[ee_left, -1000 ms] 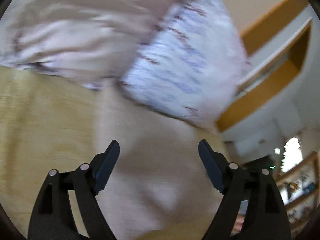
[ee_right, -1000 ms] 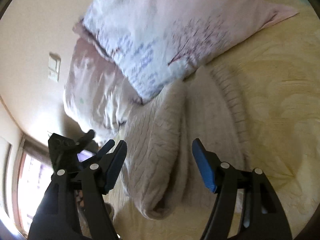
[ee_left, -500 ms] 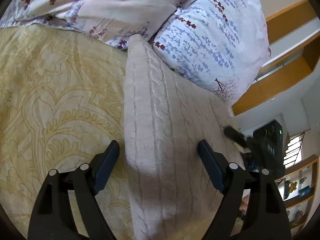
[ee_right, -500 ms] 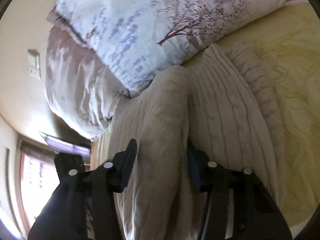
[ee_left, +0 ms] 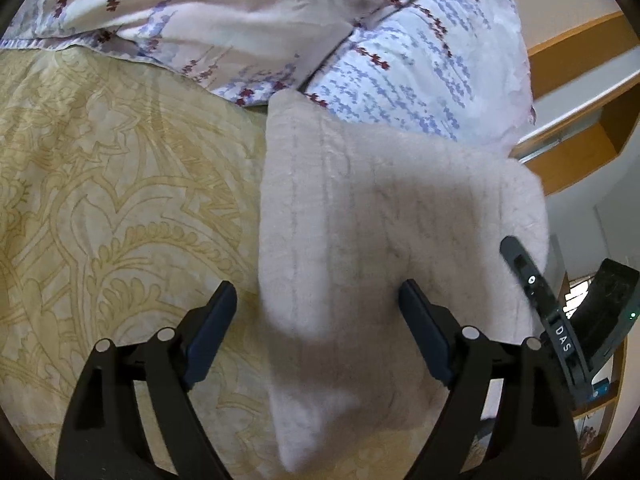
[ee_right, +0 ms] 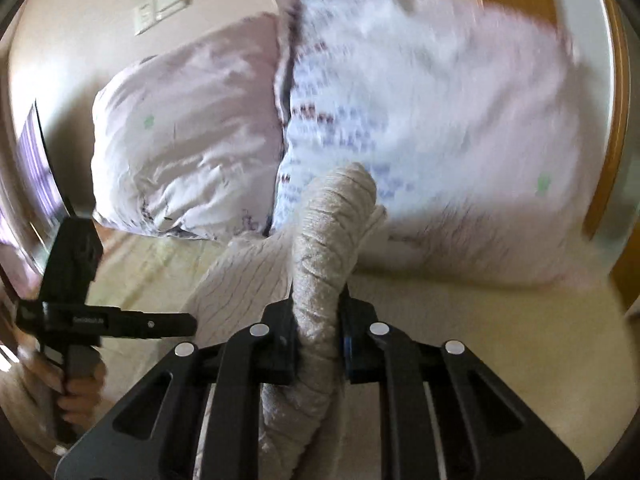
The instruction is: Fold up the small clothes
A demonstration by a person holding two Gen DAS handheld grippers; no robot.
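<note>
A beige cable-knit sweater [ee_left: 372,240] lies folded lengthwise on the yellow patterned bedspread [ee_left: 112,208]. My left gripper [ee_left: 318,320] is open just above its near part, one finger over the bedspread, the other over the knit. My right gripper [ee_right: 318,338] is shut on a bunched fold of the sweater [ee_right: 320,264] and holds it lifted off the bed. The right gripper also shows at the right edge of the left wrist view [ee_left: 560,320], at the sweater's raised far side.
Two floral pillows [ee_left: 280,16] lie against the headboard wall just beyond the sweater; they also show in the right wrist view [ee_right: 400,120]. A wooden bed frame and shelves [ee_left: 580,92] are to the right. The left gripper and hand [ee_right: 80,320] are at left.
My right gripper closed on the sweater's edge and lifted it, swinging upward. My left gripper stayed open and moved slightly nearer over the sweater.
</note>
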